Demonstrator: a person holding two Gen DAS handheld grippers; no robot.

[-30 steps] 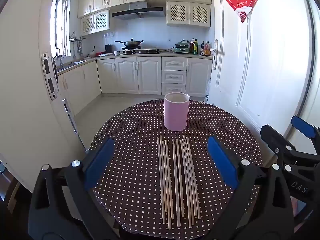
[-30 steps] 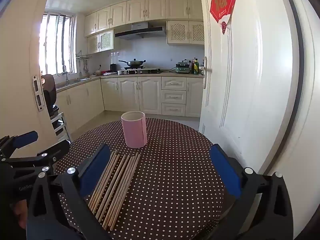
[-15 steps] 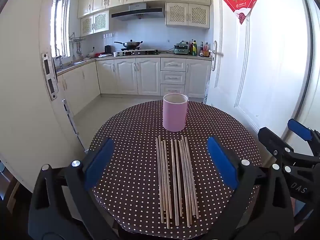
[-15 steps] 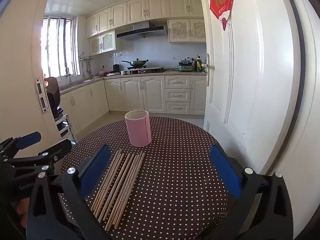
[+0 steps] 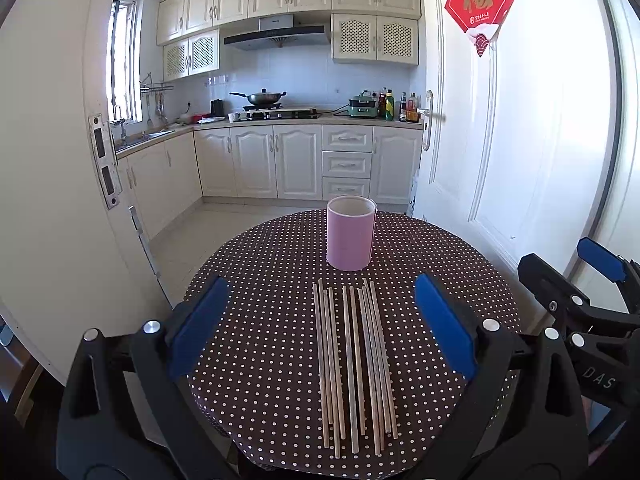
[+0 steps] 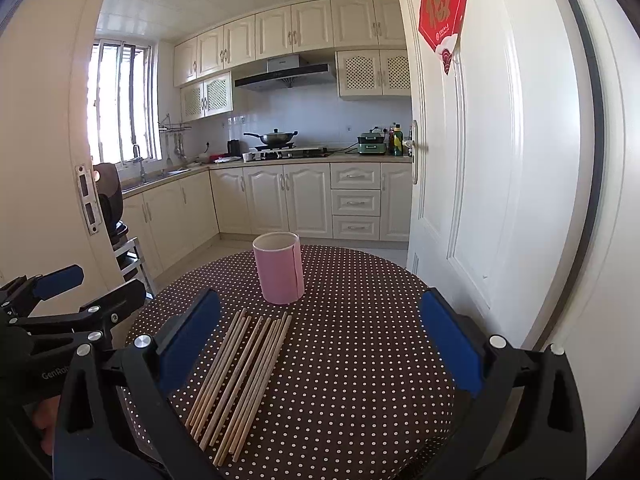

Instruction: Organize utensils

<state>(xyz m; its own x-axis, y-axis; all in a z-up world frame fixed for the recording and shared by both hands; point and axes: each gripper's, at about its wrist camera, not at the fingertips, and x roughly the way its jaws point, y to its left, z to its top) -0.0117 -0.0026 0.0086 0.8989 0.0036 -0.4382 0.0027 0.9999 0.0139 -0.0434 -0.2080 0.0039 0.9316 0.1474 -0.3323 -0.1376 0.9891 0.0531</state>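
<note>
Several wooden chopsticks [image 5: 354,364] [image 6: 240,376] lie side by side on a round table with a brown polka-dot cloth [image 5: 260,280] [image 6: 360,360]. Behind them stands an upright pink cylindrical holder [image 5: 351,239] [image 6: 279,267] with nothing visible inside. My left gripper [image 5: 320,328] hovers open above the near ends of the chopsticks, nothing between its blue pads. My right gripper [image 6: 320,340] is open too, held above the table to the right of the chopsticks. Each gripper shows at the edge of the other's view.
A white door [image 6: 460,200] stands open close to the table's right side, and a door frame [image 5: 60,200] rises on the left. Kitchen cabinets [image 5: 296,160] and a stove with a wok [image 5: 264,98] lie beyond. A stool [image 6: 128,252] sits at the left.
Both views have tilted up slightly, so the holder and chopsticks sit a little lower in frame. Both grippers stay open; nothing on the table moved.
</note>
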